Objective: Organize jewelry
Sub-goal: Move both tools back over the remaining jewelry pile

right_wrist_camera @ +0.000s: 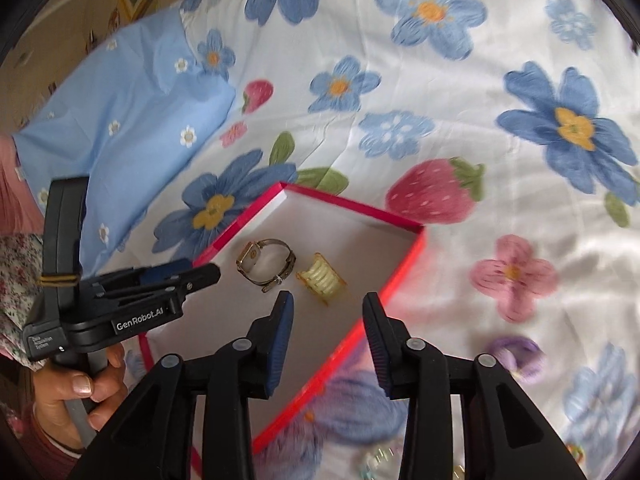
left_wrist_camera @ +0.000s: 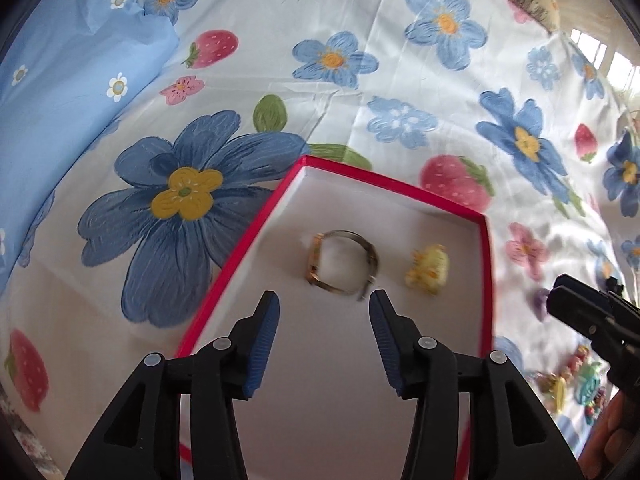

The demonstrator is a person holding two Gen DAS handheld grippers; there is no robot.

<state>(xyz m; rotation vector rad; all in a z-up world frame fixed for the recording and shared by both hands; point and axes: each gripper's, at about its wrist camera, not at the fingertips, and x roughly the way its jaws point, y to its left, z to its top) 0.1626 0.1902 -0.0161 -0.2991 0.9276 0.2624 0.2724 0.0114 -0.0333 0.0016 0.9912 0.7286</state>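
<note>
Our left gripper (left_wrist_camera: pixel 324 306) hangs spread & empty over the shallow red-rimmed white box (left_wrist_camera: pixel 486 264); right gripper (right_wrist_camera: pixel 328 308) likewise spread, over its rim. We see a gold-faced metal-band wristwatch (left_wrist_camera: pixel 340 262) w/ a pale yellow hair claw (left_wrist_camera: pixel 427 270) beside it, both inside.

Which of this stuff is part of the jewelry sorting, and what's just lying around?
Job: red box, watch, yellow hair clip, purple item and colorful trinkets outside the box.
Just there: floral sheet, blue pillow.

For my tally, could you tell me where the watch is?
The watch lies inside the red box, left of the yellow hair clip, just beyond the open left gripper.
</note>
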